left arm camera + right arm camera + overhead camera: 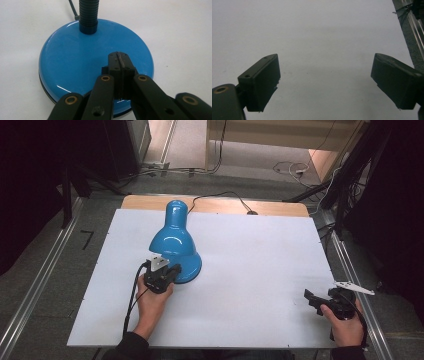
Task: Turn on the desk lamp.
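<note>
left gripper [119,60]: jaws pressed together, nothing between them, tip resting on or just above the lamp base, near edge; looks like a push on a switch or a nudge, cannot tell which.
right gripper [325,82]: jaws spread wide, nothing held, parked low over bare white table [250,270] at the right edge, well apart from the lamp; probably idle.
lamp base [75,57]: round glossy blue disc, flat on the table, left of centre.
neck [88,12]: black ribbed stem rising from the far side of the base.
shade [173,242]: blue, bent over the base in the high view.
cord [220,197]: runs off the far table edge.
</note>
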The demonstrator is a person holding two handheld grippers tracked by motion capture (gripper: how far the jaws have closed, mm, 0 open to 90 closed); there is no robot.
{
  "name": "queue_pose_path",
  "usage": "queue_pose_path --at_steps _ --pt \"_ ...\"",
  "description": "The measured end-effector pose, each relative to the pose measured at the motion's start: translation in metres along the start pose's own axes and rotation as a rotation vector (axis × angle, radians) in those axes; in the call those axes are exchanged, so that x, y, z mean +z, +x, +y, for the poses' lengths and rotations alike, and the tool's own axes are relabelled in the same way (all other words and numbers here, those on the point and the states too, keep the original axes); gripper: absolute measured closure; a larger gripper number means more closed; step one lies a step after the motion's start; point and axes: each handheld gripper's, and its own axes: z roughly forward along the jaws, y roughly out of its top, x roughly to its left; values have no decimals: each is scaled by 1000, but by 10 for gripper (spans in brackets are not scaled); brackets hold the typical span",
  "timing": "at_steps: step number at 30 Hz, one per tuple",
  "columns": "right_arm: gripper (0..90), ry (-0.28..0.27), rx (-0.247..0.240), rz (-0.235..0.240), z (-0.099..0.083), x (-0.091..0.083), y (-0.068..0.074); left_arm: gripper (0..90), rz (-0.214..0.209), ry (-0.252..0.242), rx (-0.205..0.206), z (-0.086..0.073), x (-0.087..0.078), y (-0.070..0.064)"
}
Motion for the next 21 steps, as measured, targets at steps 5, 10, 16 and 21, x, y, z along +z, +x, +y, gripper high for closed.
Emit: queue_pose_path --at_steps 5,10,16,21 --pt "94 -5 -2 -5 0 0 -1 900 7 4 3 0 0 -1" --pt "94 -5 3 -4 0 -1 -1 900 1 31 9 0 -2 -1" --pt "94 -6 -1 -1 0 -1 0 900 -7 19 6 -1 -2 -1" --pt "94 -7 0 -1 0 0 -2 900 -23 12 -3 -1 -2 1"
